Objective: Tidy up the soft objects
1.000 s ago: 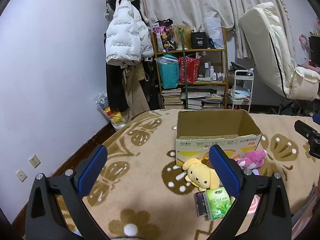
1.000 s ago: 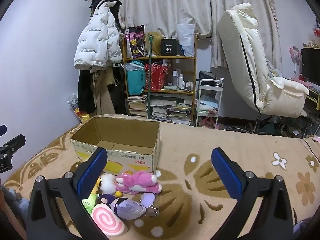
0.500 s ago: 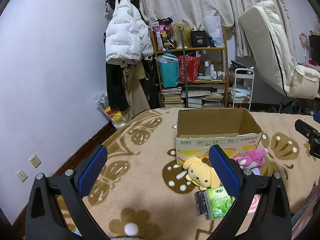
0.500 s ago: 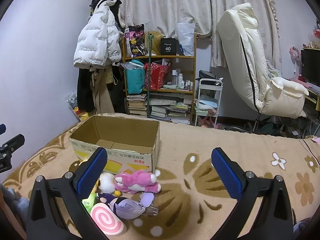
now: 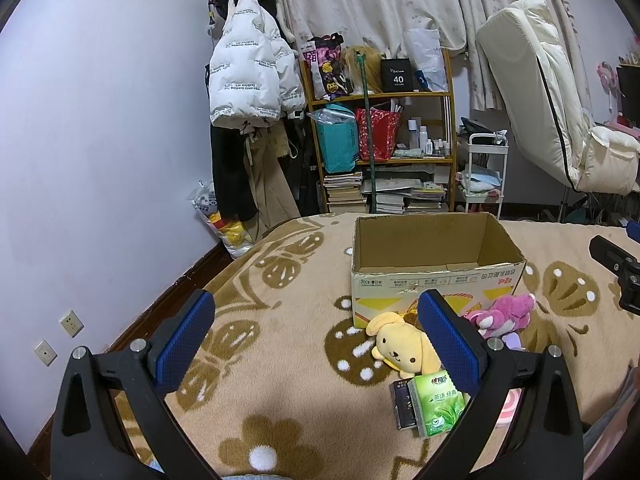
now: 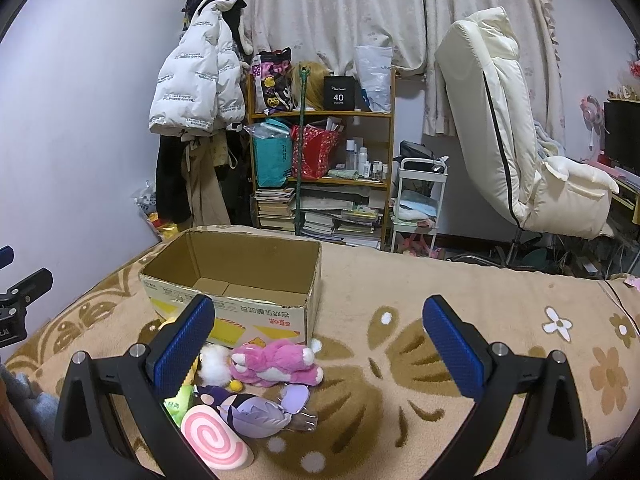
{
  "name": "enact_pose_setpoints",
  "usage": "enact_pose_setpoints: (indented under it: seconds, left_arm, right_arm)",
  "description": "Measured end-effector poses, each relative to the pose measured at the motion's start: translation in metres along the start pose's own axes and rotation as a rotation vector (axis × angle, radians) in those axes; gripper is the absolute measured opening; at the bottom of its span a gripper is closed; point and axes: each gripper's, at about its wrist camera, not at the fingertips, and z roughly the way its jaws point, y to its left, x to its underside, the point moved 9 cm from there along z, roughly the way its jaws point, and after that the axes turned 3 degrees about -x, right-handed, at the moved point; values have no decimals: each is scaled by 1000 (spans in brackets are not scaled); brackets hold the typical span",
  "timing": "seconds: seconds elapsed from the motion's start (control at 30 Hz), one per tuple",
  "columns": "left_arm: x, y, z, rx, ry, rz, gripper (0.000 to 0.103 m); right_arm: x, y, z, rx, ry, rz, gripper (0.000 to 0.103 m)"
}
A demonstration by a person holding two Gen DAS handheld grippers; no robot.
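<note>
- Almost nothing has changed over the last second; both views show the same scene from nearly the same spot, with only a slight drift of the cameras; nothing has been picked up and the toys lie where they were, so I judge the sorting has not yet begun.
- The left gripper (image 5: 316,330) fills the lower part of its view, jaws spread wide and holding nothing; the right gripper (image 6: 318,334) likewise stands wide open and empty in the lower part of its view.
- An open cardboard box (image 5: 436,276) sits on the patterned blanket (image 5: 280,360) at centre right of the left view (centre left of the right view); it looks empty inside.
- In the left view a yellow plush dog (image 5: 400,350) lies just in front of the box, beside and partly behind the right-hand blue pad, not between the jaws; a green tissue pack (image 5: 438,404) lies below it at lower right.
- In the right view a pink plush (image 6: 276,362) lies between the open jaws, nearer the left-hand pad, in front of the box; a purple plush (image 6: 256,414) and a pink swirl cushion (image 6: 214,438) lie below it at lower left.
</note>
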Motion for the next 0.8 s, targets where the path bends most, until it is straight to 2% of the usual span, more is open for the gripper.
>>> enact_pose_setpoints:
  seconds: [0.8]
  left_arm:
    - [-1, -1, 0, -2, 3, 6, 100]
  right_arm:
    - [0, 2, 1, 3, 1, -2, 103]
